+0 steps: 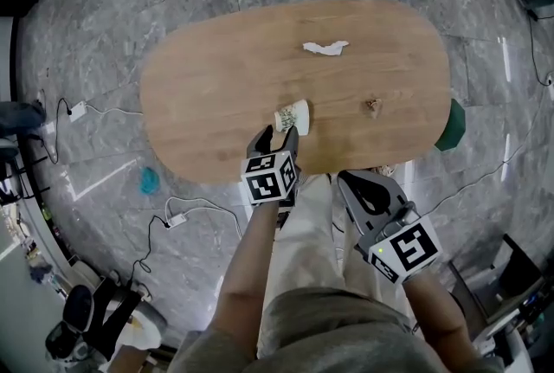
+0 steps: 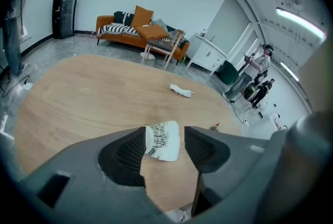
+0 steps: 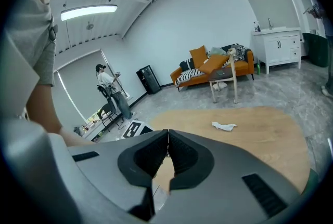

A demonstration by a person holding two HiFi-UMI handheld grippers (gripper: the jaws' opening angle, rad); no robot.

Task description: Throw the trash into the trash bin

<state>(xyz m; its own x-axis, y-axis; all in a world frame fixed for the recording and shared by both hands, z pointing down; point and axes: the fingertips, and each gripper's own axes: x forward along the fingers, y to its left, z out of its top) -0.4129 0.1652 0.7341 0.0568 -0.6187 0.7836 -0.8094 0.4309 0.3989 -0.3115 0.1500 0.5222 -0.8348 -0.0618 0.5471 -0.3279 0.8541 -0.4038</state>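
A white paper cup with a printed pattern lies on its side near the front edge of the oval wooden table. My left gripper is open and low over the table, with the cup between its jaws and a gap showing on the right side. A crumpled white tissue lies farther back on the table, and a small brown scrap sits to the right. My right gripper hangs off the table's front edge, shut and empty. A dark green bin stands by the table's right end.
Cables and a power strip run across the grey floor at the left. Teal scraps lie on the floor. An orange sofa and a chair stand beyond the table. People stand at the far right by the white cabinets.
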